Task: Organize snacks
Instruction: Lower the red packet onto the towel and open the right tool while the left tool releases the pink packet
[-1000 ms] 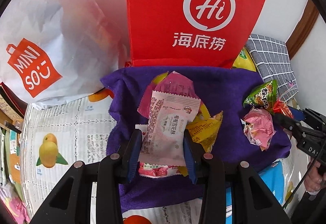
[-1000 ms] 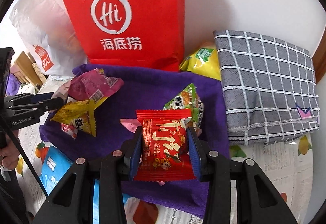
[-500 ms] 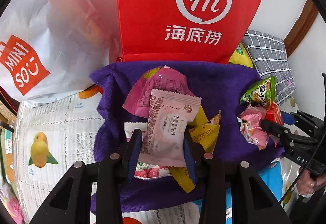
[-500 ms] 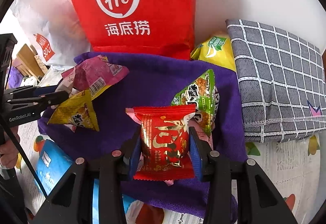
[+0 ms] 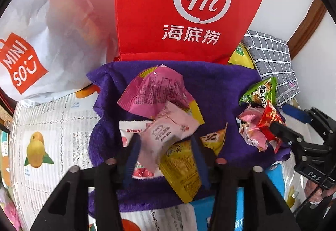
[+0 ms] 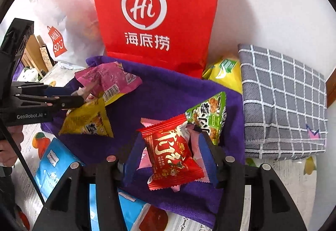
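Snacks, loose packets, all lying on the purple towel [image 6: 168, 92], which I take as my landmark.

- Pale pink packet [image 5: 168, 134]: near edge of the towel, tilted between the fingers of my left gripper [image 5: 166, 159]. The jaws stand apart and the packet looks loose between them, not pinched.
- Yellow packet [image 5: 180, 170] and white packet with red print [image 5: 131, 132]: under and beside the pale pink one.
- Large pink packet [image 5: 155, 90]: toward the towel's far side, touching the pale pink one.
- Red packet [image 6: 171, 151]: right half of the towel, lying skewed between the spread fingers of my right gripper [image 6: 172, 155], on top of a pink packet [image 6: 195, 147]; not clamped.
- Green packet [image 6: 210, 117]: just beyond the red one, leaning on the right finger.

Off the towel: red paper bag [image 6: 159, 12] standing upright at its far edge; white Miniso bag [image 5: 42, 42] left of that; grey checked cloth [image 6: 283, 105] folded at the right edge; blue pack [image 6: 54, 166] at the near left corner.
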Tool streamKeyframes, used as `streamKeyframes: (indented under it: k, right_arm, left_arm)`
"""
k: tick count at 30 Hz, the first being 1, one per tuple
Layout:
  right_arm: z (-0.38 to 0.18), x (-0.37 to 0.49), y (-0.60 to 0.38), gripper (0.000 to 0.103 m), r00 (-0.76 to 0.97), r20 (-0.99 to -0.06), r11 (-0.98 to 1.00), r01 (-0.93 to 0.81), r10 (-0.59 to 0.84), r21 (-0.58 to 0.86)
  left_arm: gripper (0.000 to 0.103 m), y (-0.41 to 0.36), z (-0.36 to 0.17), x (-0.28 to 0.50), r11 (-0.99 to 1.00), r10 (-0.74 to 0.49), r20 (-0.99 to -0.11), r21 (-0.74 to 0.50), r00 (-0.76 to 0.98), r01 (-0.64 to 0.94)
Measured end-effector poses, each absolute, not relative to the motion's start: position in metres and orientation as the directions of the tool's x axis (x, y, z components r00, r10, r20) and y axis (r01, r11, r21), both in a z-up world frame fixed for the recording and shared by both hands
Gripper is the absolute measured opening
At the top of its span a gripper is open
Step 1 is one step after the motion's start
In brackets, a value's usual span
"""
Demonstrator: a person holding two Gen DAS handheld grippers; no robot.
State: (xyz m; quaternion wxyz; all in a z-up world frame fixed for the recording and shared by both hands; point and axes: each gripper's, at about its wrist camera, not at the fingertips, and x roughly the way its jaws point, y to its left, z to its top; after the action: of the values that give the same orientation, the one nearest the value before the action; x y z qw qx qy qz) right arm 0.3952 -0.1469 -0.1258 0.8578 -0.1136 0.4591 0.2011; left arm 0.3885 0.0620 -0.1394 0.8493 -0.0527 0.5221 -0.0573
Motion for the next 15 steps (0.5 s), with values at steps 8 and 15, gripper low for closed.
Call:
streamKeyframes:
  k: [8,15]
  right_arm:
    - [-0.114,0.380,-0.143,0.058,0.489,-0.828,0.893,-0.449,0.274,0.031]
    - [-0.087,0.344,-0.152,0.062,0.509,-0.793,0.896,-0.433,0.335,0.100]
  left_arm:
    - [0.062,0.068,-0.119,0.359,0.989,-0.145,-0.871,-0.148,0.469,0.032]
    - [0.062,0.064,-0.099,0.327,0.980,-0.193,-0.853,-0.194,0.485,0.049]
